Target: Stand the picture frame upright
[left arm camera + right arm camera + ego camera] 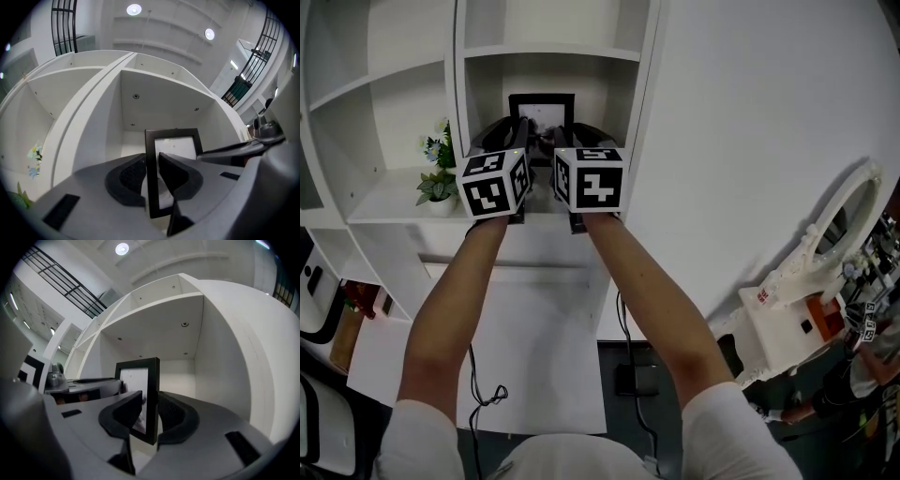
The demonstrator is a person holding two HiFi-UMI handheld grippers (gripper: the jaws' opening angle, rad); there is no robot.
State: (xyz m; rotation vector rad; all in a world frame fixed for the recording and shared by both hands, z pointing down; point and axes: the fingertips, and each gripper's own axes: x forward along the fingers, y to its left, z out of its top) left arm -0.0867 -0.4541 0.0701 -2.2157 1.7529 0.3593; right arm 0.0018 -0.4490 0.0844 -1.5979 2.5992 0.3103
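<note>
Inside 1 cubby (581,80), 2 grippers (517,131) (565,134) clamp 1 picture frame (542,108)

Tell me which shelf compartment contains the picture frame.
The compartment just right of the potted plant's shelf; only it has the black picture frame inside.

A black picture frame (542,105) (176,149) (136,380) stands upright, or close to it, in the middle compartment of a white shelf unit (553,52), its front turned out toward the room. The frame is rectangular, taller than wide, with a narrow dark border around a pale, almost blank sheet. Its left bar sits pinched between the jaws of the left tool (508,131) (151,164), and its right bar between the jaws of the right tool (574,133) (151,405). Whether its bottom edge rests on the compartment floor cannot be told.
</note>
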